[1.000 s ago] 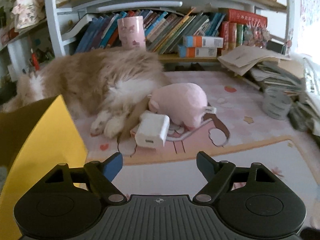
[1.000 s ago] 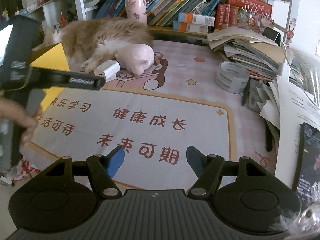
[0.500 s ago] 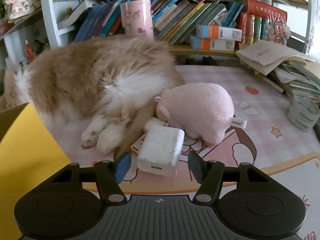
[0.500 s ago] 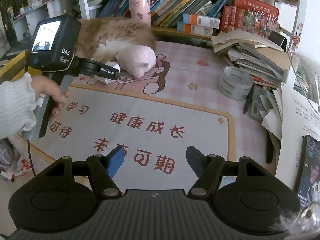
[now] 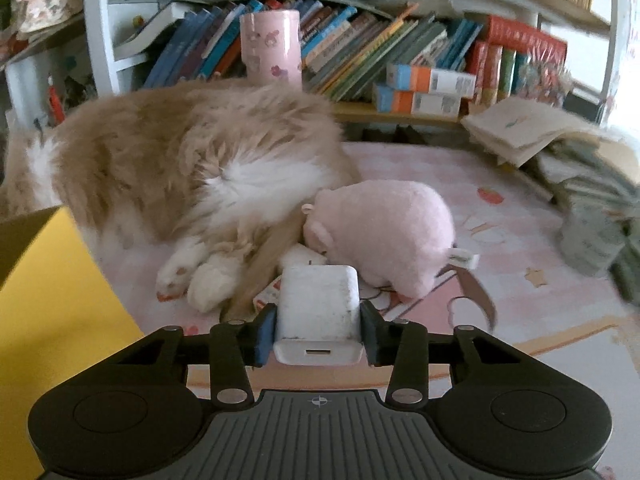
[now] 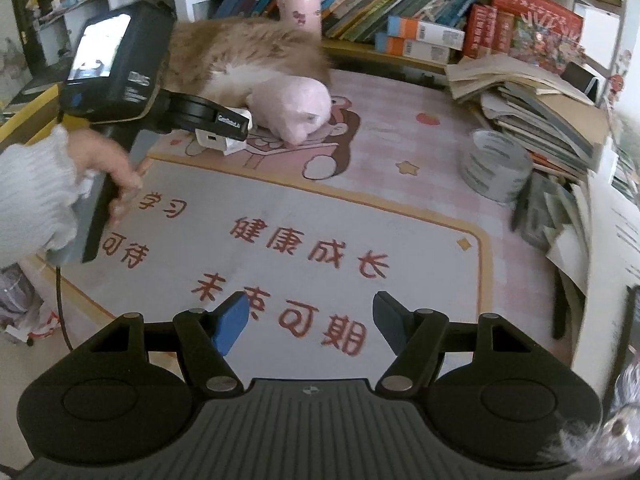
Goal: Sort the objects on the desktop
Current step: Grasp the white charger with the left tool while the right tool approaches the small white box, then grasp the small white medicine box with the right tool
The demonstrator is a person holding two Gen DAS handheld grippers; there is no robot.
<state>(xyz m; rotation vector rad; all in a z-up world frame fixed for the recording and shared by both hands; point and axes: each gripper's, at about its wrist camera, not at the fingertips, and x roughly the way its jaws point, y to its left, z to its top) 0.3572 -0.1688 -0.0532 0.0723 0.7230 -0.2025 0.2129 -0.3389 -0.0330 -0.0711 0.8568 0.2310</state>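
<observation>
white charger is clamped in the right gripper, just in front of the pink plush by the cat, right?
Not quite: the left gripper holds the white charger, as the left wrist view shows. The right gripper is open and empty. The charger does sit just in front of the pink plush by the cat.

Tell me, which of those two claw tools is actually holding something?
The left gripper: its jaws are closed on the white charger beside the pink plush. The right gripper hangs open over the mat, empty.
</observation>
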